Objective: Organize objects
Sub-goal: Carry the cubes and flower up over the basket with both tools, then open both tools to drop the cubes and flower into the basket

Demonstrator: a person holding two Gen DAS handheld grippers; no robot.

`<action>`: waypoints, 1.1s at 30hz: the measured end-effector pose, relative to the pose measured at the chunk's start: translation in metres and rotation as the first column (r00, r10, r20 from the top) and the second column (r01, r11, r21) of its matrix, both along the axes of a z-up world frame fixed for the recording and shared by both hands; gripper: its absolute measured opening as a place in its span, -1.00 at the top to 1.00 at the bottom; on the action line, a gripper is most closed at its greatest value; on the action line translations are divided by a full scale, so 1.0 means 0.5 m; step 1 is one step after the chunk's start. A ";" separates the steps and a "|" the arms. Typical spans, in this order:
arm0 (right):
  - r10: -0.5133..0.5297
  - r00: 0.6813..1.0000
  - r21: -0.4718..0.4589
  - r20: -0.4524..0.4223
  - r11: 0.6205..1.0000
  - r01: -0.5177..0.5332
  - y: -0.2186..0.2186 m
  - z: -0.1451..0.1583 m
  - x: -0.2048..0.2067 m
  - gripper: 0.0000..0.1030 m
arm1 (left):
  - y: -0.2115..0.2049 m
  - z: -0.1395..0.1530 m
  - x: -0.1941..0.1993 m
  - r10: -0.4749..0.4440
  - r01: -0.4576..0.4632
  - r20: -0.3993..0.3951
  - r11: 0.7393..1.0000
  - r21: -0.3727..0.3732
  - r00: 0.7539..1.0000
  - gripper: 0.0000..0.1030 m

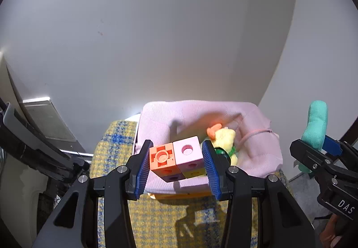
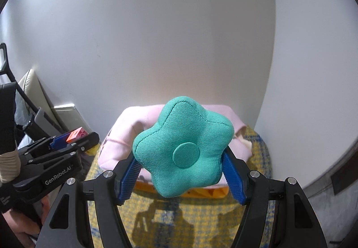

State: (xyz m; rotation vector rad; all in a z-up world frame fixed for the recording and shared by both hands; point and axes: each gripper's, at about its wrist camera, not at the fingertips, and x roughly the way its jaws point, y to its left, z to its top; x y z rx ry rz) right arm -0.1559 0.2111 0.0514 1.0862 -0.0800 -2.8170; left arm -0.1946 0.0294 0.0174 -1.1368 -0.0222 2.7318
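Note:
My left gripper (image 1: 176,160) is shut on a block of joined cubes (image 1: 179,159), orange, pink, purple and yellow, held above a pink fabric-lined basket (image 1: 257,154). A yellow plush duck (image 1: 224,139) with an orange beak lies inside the basket. My right gripper (image 2: 182,167) is shut on a teal flower-shaped plush (image 2: 182,149), held over the same basket (image 2: 125,133). The right gripper with the teal plush (image 1: 315,127) also shows at the right edge of the left wrist view. The left gripper (image 2: 73,138) with the orange cube shows at the left of the right wrist view.
The basket stands on a yellow and blue checked cloth (image 1: 114,149) that also shows in the right wrist view (image 2: 259,147). A white wall is close behind. A grey flat device (image 1: 49,122) and dark equipment lie at the left. Grey floor (image 2: 331,203) is at the right.

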 end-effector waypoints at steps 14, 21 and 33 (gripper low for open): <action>-0.011 0.999 0.003 0.034 1.000 0.011 -0.007 -0.040 -0.112 -0.33 | 0.016 -0.047 -0.101 -0.009 0.010 0.038 1.000 -0.016 0.999 0.13; -0.011 0.998 0.001 0.058 1.000 0.011 -0.008 -0.070 -0.154 -0.33 | 0.019 -0.080 -0.135 -0.010 0.012 0.059 1.000 -0.021 0.998 0.13; -0.034 0.997 -0.031 0.068 0.999 0.036 0.000 -0.099 -0.165 -0.83 | 0.016 -0.087 -0.136 0.031 -0.030 0.021 0.998 -0.060 0.999 -0.76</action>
